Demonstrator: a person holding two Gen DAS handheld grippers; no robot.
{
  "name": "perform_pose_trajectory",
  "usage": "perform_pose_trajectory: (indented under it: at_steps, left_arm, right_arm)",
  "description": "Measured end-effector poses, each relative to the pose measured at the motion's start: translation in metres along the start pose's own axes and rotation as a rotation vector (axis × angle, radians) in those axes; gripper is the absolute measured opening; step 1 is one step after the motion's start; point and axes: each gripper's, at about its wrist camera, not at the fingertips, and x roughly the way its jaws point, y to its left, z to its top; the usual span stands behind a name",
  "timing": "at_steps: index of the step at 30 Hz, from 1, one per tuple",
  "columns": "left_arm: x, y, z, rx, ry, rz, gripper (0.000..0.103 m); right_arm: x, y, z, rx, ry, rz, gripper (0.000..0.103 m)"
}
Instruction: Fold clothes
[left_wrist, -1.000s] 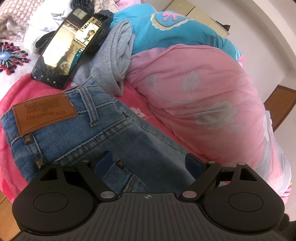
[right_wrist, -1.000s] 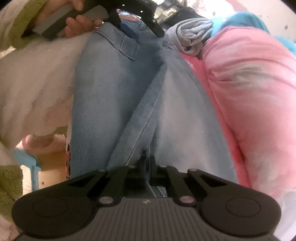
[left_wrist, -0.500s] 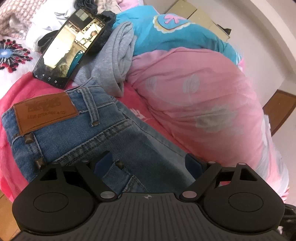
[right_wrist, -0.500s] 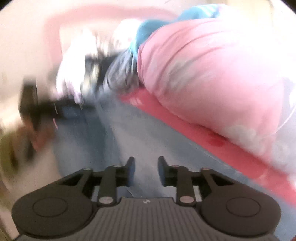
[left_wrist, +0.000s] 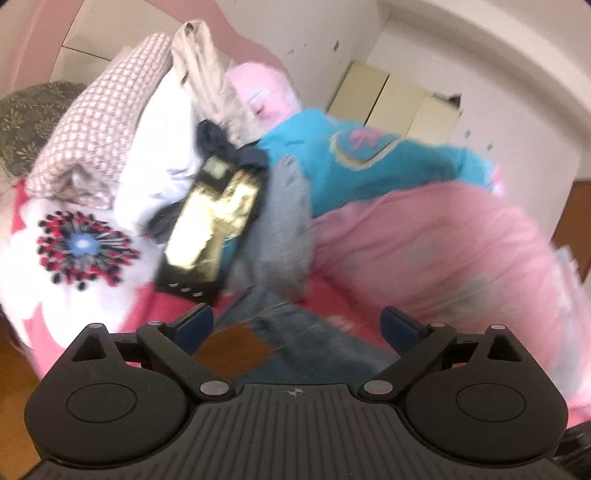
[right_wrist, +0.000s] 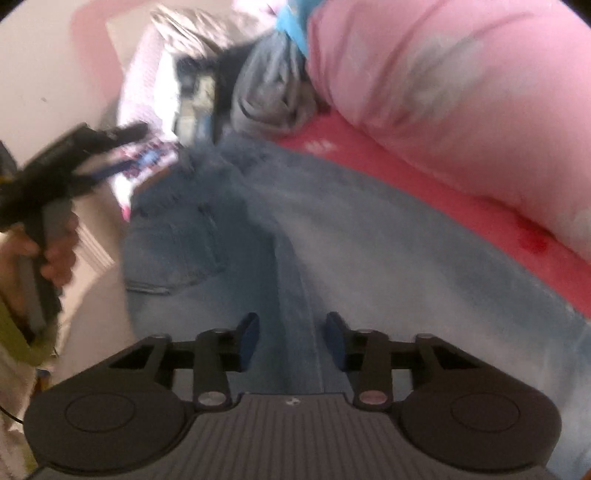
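Note:
Blue jeans (right_wrist: 351, 258) lie flat along the red sheet (right_wrist: 480, 218), running away from the right wrist view towards the waistband. My right gripper (right_wrist: 291, 339) is open just above the leg seam, with nothing between its pads. In the left wrist view only the waistband end of the jeans (left_wrist: 295, 332) shows, with its brown leather patch (left_wrist: 236, 347), blurred. My left gripper (left_wrist: 297, 325) hangs wide open above that end, holding nothing. The right wrist view also catches the left gripper (right_wrist: 122, 151) at far left, held by a hand (right_wrist: 55, 254).
A pink quilt (left_wrist: 443, 258) bulges along the right of the jeans, a teal blanket (left_wrist: 369, 166) behind it. A phone (left_wrist: 210, 229) and a grey garment (left_wrist: 280, 229) lie beyond the waistband. Folded clothes (left_wrist: 96, 133) are stacked at the back left.
My right gripper has let go of the jeans leg, opened, and drawn back over it. My left gripper has lifted off the waistband and tilted up, still open.

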Motion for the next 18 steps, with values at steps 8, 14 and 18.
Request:
perform_pose_trajectory:
  at_steps: [8,14,18]
  left_arm:
    - [0.015,0.024,-0.008,-0.067,0.044,0.001,0.081]
    - [0.017,0.035,-0.010,-0.108,0.068,-0.023,0.073]
    - [0.016,0.042,-0.010,-0.141,0.075,-0.043,0.072]
  right_arm:
    - [-0.023,0.015,0.009,0.007,-0.080,-0.137,0.003]
    - [-0.050,0.047,0.047,-0.160,-0.199,-0.259,0.003]
    - [-0.046,0.053,0.080,-0.265,-0.210,-0.305,0.003]
